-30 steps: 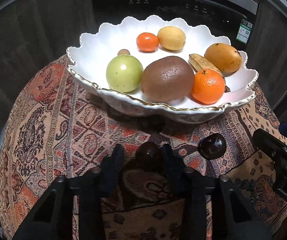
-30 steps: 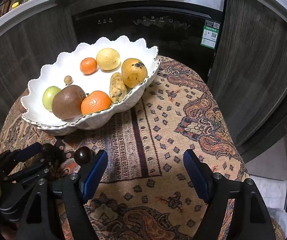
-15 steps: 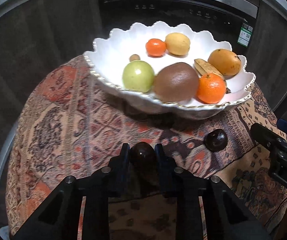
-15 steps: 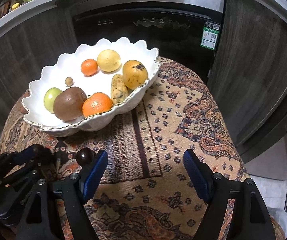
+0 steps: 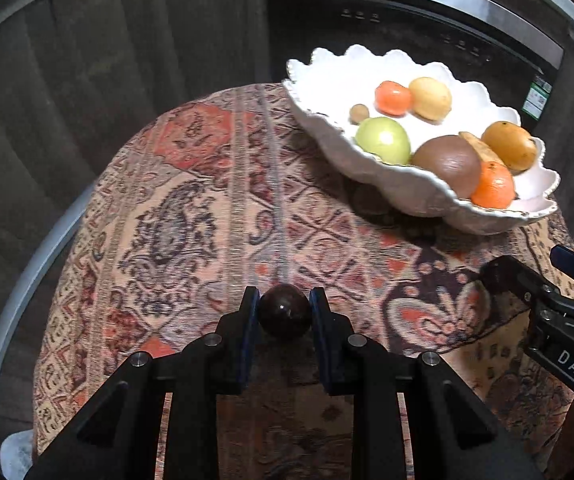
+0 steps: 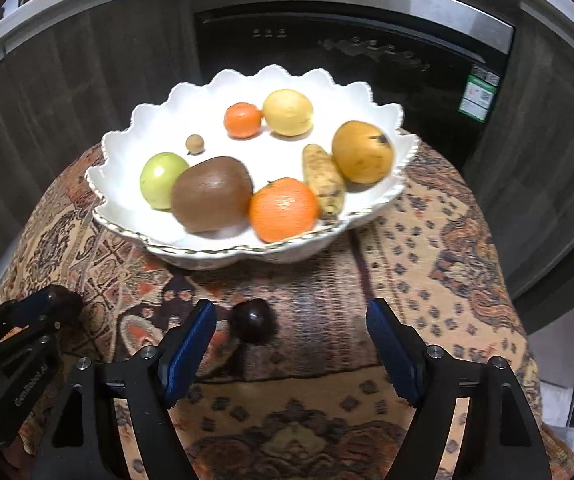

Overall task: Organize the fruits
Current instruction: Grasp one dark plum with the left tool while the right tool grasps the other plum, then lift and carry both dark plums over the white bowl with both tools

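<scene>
The left gripper (image 5: 284, 312), open around the dark plum (image 5: 285, 315) a second ago, now clamps it; the right gripper (image 6: 290, 338) now brackets the second plum (image 6: 252, 320)

The right gripper (image 6: 290, 354) has its blue-padded black fingers (image 6: 189, 344) spread wide above the patterned woven cloth covering the surface (image 6: 439, 248). A small round dark purple fruit (image 6: 252, 320) lies on the cloth between them, nearer the left finger. Beyond it stands a white scalloped ceramic bowl (image 6: 127, 148) holding a brown kiwi (image 6: 212, 193), a green apple (image 6: 161, 180), a large orange mandarin (image 6: 284, 209) and other fruits. At the lower left, the left gripper (image 6: 57, 304) grips another dark round fruit (image 6: 65, 300).
</scene>
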`<state>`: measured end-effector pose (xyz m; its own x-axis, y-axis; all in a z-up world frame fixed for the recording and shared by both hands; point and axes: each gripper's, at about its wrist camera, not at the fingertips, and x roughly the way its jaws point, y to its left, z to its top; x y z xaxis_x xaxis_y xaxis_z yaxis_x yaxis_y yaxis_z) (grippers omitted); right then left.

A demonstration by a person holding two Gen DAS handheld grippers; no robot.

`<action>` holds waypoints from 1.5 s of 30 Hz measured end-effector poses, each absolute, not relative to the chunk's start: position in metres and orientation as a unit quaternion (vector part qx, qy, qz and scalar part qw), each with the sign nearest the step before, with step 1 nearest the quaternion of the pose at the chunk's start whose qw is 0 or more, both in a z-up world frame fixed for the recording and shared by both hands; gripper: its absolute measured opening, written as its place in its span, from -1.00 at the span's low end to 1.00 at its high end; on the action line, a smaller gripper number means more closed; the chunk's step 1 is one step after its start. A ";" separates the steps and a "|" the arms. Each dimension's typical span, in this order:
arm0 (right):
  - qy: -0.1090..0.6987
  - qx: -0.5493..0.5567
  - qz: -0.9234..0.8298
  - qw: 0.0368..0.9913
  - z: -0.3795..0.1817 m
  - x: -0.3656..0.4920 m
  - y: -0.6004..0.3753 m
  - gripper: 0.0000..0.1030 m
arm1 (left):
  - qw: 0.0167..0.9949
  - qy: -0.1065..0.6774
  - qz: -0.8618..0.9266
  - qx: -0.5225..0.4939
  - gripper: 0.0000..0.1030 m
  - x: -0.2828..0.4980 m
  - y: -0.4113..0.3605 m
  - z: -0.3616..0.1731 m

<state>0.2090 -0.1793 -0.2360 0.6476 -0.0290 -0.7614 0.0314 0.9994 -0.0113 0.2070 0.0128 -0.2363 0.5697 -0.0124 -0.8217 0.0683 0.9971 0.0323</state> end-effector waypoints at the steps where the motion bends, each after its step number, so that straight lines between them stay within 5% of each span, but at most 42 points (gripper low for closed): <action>1: 0.422 0.000 -0.016 0.906 -0.239 0.212 -0.177 0.51 | 0.886 0.462 -0.020 0.030 -0.50 0.207 0.015 -0.237; 8: 0.443 0.003 -0.013 0.897 -0.253 0.223 -0.172 0.19 | 0.884 0.467 -0.015 0.021 -0.50 0.208 0.022 -0.240; 16: 0.446 -0.001 -0.001 0.895 -0.258 0.224 -0.168 -0.43 | 0.884 0.468 -0.014 0.020 -0.50 0.207 0.023 -0.241; 45: 0.371 0.011 -0.020 0.928 -0.157 0.186 -0.214 -0.44 | 0.908 0.414 -0.057 0.040 -0.50 0.200 -0.025 -0.152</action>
